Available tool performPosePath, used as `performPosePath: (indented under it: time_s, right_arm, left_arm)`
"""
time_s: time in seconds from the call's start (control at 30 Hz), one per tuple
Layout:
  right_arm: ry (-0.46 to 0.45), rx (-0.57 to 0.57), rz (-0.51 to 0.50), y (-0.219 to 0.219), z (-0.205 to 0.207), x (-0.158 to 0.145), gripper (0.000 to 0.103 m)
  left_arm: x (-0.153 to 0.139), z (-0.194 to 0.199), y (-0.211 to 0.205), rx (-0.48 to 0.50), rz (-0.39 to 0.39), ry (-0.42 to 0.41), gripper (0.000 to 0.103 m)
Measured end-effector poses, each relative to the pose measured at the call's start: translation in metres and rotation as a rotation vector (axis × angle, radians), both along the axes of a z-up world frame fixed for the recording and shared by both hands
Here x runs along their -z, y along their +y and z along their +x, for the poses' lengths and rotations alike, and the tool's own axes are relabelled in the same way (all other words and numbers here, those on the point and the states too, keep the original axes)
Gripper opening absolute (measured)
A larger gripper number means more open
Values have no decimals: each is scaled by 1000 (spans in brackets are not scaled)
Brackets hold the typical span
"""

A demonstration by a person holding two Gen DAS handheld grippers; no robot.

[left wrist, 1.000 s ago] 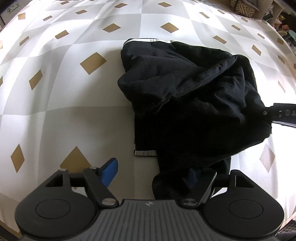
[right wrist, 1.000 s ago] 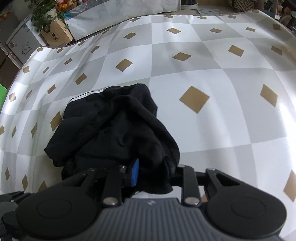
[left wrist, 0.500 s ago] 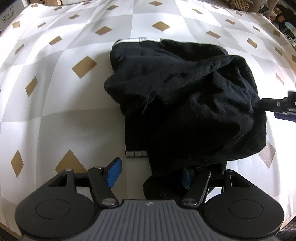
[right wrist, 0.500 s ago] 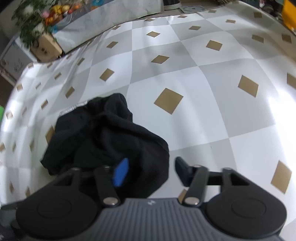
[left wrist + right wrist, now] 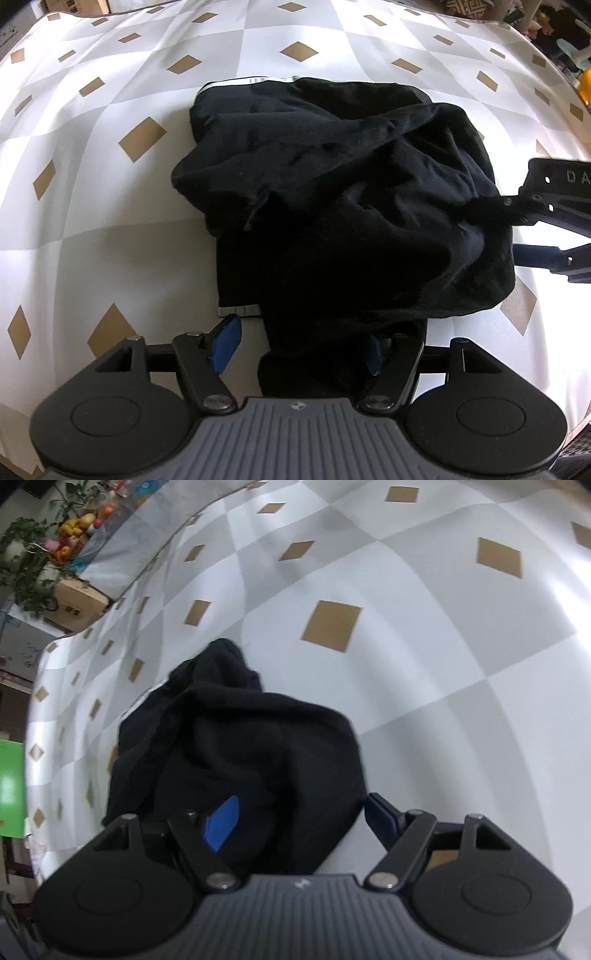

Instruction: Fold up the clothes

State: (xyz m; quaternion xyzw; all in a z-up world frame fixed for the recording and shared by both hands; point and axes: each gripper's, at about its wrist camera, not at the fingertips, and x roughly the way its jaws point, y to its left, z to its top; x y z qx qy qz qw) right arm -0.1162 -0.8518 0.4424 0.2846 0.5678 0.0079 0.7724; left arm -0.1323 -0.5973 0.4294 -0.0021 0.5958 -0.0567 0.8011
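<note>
Garment: I see one black garment [image 5: 343,206] bunched in a loose heap near the middle of the desk [image 5: 110,221], resting on the checked cloth [image 5: 443,664] with tan diamonds.
Trim: a pale striped band [image 5: 255,79] shows along its far edge, and a short piece of the same band [image 5: 238,311] at the near left hem.
Left gripper: my left gripper [image 5: 299,345] points steeply down at the near edge of the heap. Its jaws are opening; a black fold lies between them, against the right pad, while the left pad [image 5: 225,343] stands clear over bare cloth. I see no squeeze on the fabric.
Right gripper: my right gripper [image 5: 301,821] is at the right flank of the heap, its jaws opening wide. Fabric sits between them; the left pad [image 5: 221,821] lies over it, the right pad [image 5: 382,818] just beside its edge. No hold seen.
Surroundings: a cardboard box [image 5: 75,607] and leafy plant [image 5: 22,565] beyond the desk's far corner.
</note>
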Motion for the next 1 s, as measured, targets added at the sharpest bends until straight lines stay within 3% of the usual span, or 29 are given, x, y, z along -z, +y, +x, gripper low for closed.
performPosePath:
  time_s: [0.13, 0.3, 0.37, 0.63, 1.0]
  right_arm:
    - [-37, -31, -15, 7, 1, -3, 57]
    - [-87, -72, -44, 13, 1, -14, 23]
    - [-122, -91, -60, 16, 0, -20, 18]
    - [-206, -136, -11, 21, 1, -36, 15]
    - [-287, -239, 74, 48, 3, -55, 14]
  left_arm:
    - [0, 0, -2, -2, -8, -1, 59]
    - [-4, 0, -6, 3, -11, -12, 50]
    - [-6, -1, -6, 0, -20, -17, 45]
    - [-15, -3, -1, -25, -33, -29, 42]
    - [-34, -15, 4, 3, -31, -74, 57]
